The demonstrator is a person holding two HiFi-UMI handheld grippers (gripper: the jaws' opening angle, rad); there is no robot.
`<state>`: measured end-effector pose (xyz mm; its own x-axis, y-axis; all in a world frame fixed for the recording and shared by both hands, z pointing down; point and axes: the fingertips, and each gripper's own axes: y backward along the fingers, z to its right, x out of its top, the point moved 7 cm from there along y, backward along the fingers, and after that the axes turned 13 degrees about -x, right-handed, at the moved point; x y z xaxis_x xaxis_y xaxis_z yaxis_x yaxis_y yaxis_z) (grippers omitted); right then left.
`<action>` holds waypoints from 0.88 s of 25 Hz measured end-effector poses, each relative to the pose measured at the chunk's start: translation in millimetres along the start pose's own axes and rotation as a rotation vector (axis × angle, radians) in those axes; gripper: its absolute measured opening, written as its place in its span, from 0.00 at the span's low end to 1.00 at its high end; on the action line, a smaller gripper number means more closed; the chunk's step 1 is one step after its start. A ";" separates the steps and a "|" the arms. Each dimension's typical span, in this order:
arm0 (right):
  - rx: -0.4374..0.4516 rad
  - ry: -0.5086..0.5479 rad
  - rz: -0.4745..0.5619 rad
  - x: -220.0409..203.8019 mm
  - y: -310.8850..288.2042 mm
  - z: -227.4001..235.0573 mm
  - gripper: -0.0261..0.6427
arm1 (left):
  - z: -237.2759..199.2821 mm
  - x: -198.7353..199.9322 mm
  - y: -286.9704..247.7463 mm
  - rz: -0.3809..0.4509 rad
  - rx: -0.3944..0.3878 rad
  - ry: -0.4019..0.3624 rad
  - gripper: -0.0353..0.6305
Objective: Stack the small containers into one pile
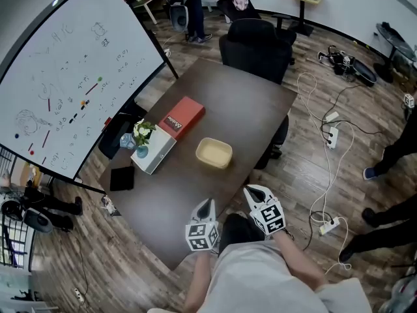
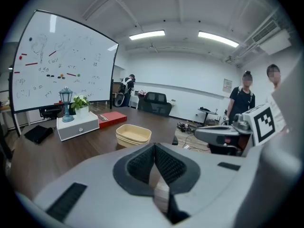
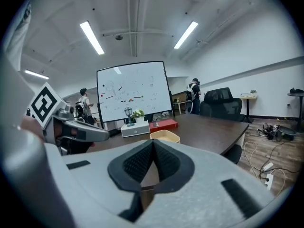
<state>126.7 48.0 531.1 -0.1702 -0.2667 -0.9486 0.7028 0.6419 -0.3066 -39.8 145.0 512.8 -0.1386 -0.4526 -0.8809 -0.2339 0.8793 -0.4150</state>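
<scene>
The left gripper [image 2: 154, 148] has its ribbed pads [image 2: 141, 165] pressed together at the tips with nothing between them, and the right gripper [image 3: 153, 146] is the same, jaws closed and empty. In the head view both sit side by side over the near corner of the tabletop [image 1: 260, 103], the left gripper [image 1: 205, 205] just beside the right gripper [image 1: 253, 191], close to the person's body and well apart from the work. Both point out across the table toward the pile of containers [image 1: 214, 153], which stands alone near the middle of the tabletop, closer to its right edge. The left gripper view shows cream rims [image 2: 133, 134] nested one inside another, so the pile looks already made; how many it holds cannot be told. Beyond it, toward the left edge, lie a red box [image 1: 183, 117], a white box [image 1: 155, 154] carrying a small plant [image 1: 143, 131], and a black pad [image 1: 122, 178], with a whiteboard [image 1: 71, 70] standing past that edge. No loose container shows anywhere, so the stacking seems finished and the hands look drawn back. The next move likely calls for little: keeping clear of the pile, or opening the jaws only if a rim needs squaring.
</scene>
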 end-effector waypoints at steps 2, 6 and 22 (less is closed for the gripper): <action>0.013 -0.017 0.000 1.9 -2.2 0.2 0.04 | -1.6 2.6 -0.7 -0.003 0.013 -0.021 0.06; 0.028 -0.057 -0.034 -3.4 -4.9 0.4 0.04 | 0.8 5.8 -4.9 -0.029 0.054 -0.065 0.06; 0.019 -0.061 -0.095 -6.1 -18.9 4.5 0.03 | -6.3 7.0 -15.8 -0.018 0.048 -0.018 0.06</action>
<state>117.5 34.3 543.1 -0.1945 -0.3691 -0.9088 0.6986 0.5982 -0.3925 -43.1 126.9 514.6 -0.1173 -0.4664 -0.8767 -0.1897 0.8771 -0.4412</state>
